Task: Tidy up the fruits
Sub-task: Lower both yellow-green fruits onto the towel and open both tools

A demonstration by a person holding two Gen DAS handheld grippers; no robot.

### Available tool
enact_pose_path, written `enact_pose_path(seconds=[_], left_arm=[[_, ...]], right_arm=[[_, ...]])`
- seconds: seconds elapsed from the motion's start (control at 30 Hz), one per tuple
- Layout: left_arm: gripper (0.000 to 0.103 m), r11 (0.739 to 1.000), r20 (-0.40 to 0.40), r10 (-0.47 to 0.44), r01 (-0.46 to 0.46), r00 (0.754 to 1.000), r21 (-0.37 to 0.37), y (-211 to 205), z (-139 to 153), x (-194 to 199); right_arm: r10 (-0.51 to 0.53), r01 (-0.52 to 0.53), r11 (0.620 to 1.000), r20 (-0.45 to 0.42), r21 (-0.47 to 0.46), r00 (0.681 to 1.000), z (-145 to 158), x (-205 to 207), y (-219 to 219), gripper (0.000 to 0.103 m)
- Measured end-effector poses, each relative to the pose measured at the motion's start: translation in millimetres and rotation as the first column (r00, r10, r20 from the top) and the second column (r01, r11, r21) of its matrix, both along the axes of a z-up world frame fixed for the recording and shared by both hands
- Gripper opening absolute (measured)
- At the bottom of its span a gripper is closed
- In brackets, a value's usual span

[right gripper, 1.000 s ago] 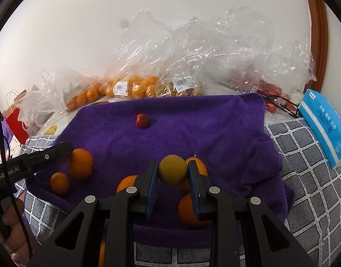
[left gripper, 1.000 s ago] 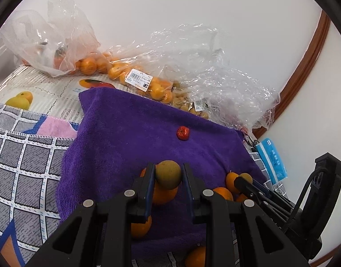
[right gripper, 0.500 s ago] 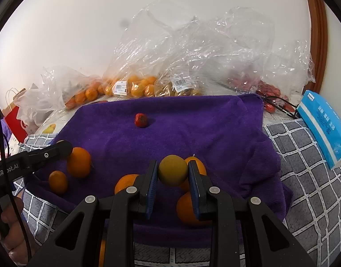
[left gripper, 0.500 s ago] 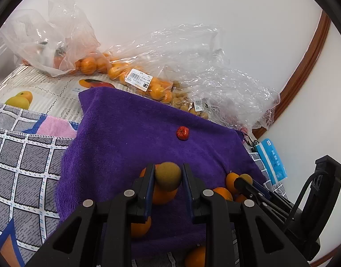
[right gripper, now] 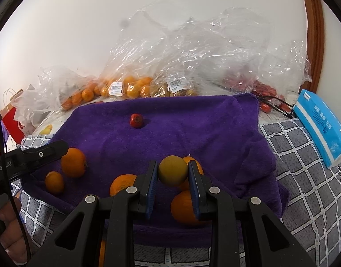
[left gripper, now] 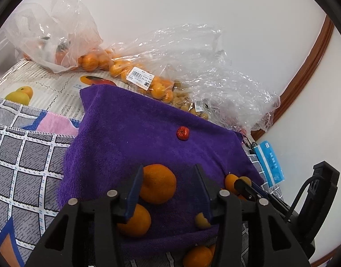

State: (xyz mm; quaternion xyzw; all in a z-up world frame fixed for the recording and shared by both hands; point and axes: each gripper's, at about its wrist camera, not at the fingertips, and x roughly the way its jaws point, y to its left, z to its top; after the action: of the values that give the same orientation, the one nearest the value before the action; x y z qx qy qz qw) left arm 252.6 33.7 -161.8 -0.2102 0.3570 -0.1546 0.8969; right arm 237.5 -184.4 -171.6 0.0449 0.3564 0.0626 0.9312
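Left gripper (left gripper: 168, 184): we see its jaws opening, nothing gripped; an orange (left gripper: 157, 183) lies on the towel (left gripper: 130, 133) beyond them.
Right gripper (right gripper: 172, 173): we see it clamped on a yellow fruit (right gripper: 173, 170), above the towel.
Red fruit (right gripper: 136, 120): alone, farther back on the towel.
Bags (right gripper: 130, 86): along the wall.

A plain white wall (right gripper: 81, 33) closes the far side, evenly lit. A curved brown wooden trim (right gripper: 312, 33) runs up the wall at the right. The near surface is covered by a grey cloth with a white grid (right gripper: 308, 178); to the far left a fruit-printed sheet (left gripper: 48, 84) lies over it. A red paper bag (right gripper: 13, 120) stands at the far left.
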Motion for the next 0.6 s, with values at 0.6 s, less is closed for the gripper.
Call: enact_pose_path(seconds=[0.6], left_arm=[[0.061, 1.000, 0.026, 0.002, -0.002, 1.000, -0.001, 0.3, 6.7, -3.8]], right_arm=[[-0.003, 0.003, 1.000, 0.011, -0.008, 1.000, 1.0, -1.6, 1.3, 0.038]])
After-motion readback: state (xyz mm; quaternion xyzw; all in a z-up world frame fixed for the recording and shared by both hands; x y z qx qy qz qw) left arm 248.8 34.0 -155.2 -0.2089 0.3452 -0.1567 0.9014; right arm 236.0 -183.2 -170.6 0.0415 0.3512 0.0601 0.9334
